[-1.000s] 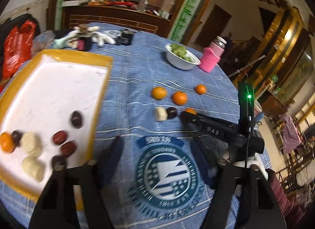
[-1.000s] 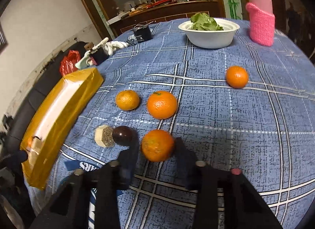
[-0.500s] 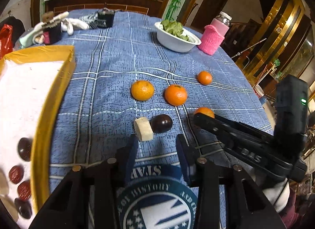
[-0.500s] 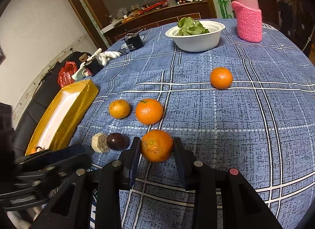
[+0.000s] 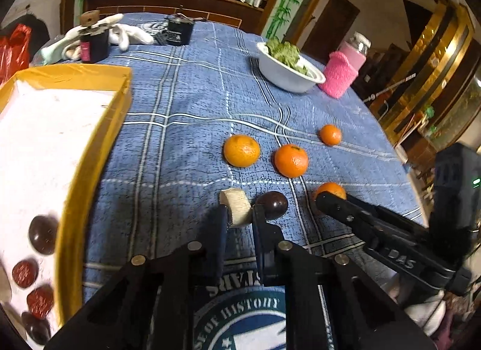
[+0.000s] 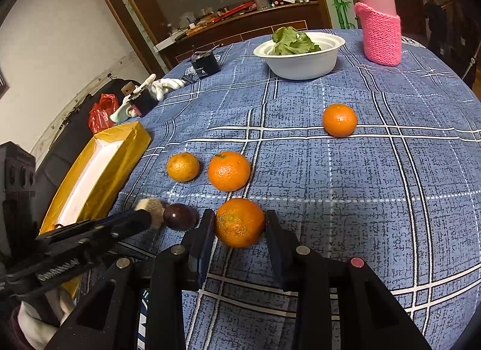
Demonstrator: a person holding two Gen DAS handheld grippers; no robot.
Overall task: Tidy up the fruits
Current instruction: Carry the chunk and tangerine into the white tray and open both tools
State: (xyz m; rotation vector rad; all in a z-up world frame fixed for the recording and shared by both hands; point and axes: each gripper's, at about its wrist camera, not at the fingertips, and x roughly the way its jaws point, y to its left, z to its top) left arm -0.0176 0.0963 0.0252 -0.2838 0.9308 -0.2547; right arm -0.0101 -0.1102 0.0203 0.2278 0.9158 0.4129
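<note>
My left gripper [image 5: 239, 217] has its two fingers closed around a pale cream fruit piece [image 5: 237, 207] on the blue cloth. A dark round fruit [image 5: 272, 205] lies right beside it. My right gripper [image 6: 239, 225] is shut on an orange [image 6: 240, 222], which also shows in the left wrist view [image 5: 329, 191]. Three more oranges [image 6: 182, 166] [image 6: 229, 171] [image 6: 339, 120] lie further out. The yellow-rimmed tray [image 5: 99, 127] on the left holds dark and red fruits [image 5: 43, 237].
A white bowl of greens [image 6: 300, 55] and a pink-sleeved bottle [image 6: 380, 25] stand at the far side. A black box [image 6: 206, 62], white gloves [image 5: 126, 32] and a small dark jar [image 5: 93, 43] lie far left. A red bag [image 6: 102, 111] sits beyond the table edge.
My left gripper moved from near the tray over to the cream piece and closed around it. My right gripper closed on the orange.
</note>
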